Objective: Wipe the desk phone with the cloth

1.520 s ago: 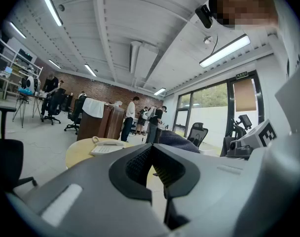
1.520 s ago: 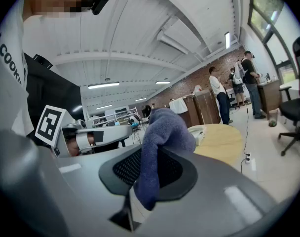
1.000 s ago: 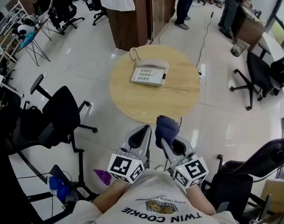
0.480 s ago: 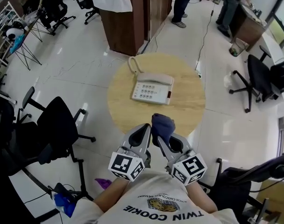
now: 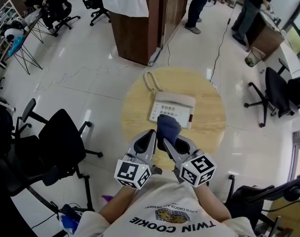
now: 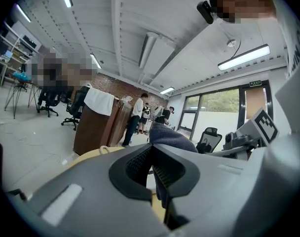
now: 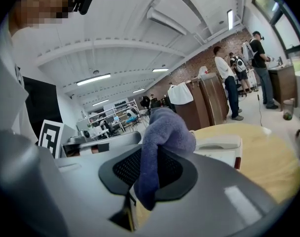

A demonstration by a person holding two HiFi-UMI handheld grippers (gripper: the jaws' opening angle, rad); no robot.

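Observation:
A white desk phone (image 5: 173, 106) with a coiled cord lies on the round wooden table (image 5: 209, 127). Just in front of my body, my right gripper (image 5: 166, 143) is shut on a dark blue cloth (image 5: 167, 125), which bunches up above the jaws and reaches the phone's near edge. In the right gripper view the cloth (image 7: 165, 130) hangs between the jaws of the right gripper (image 7: 149, 168), with the phone (image 7: 220, 145) just beyond. My left gripper (image 5: 150, 136) is close beside it on the left. In its own view the left gripper (image 6: 152, 152) is shut with nothing between the jaws, and the cloth (image 6: 173, 135) is behind them.
A brown wooden cabinet (image 5: 140, 31) with a white towel (image 5: 126, 0) stands beyond the table. Black office chairs are at the left (image 5: 58, 135) and right (image 5: 281, 90). People (image 5: 197, 4) stand at the back. A cable (image 5: 220, 38) runs along the floor.
I have come closer to the table. Both grippers and the cloth moved forward, from the table's near edge to the phone's near side.

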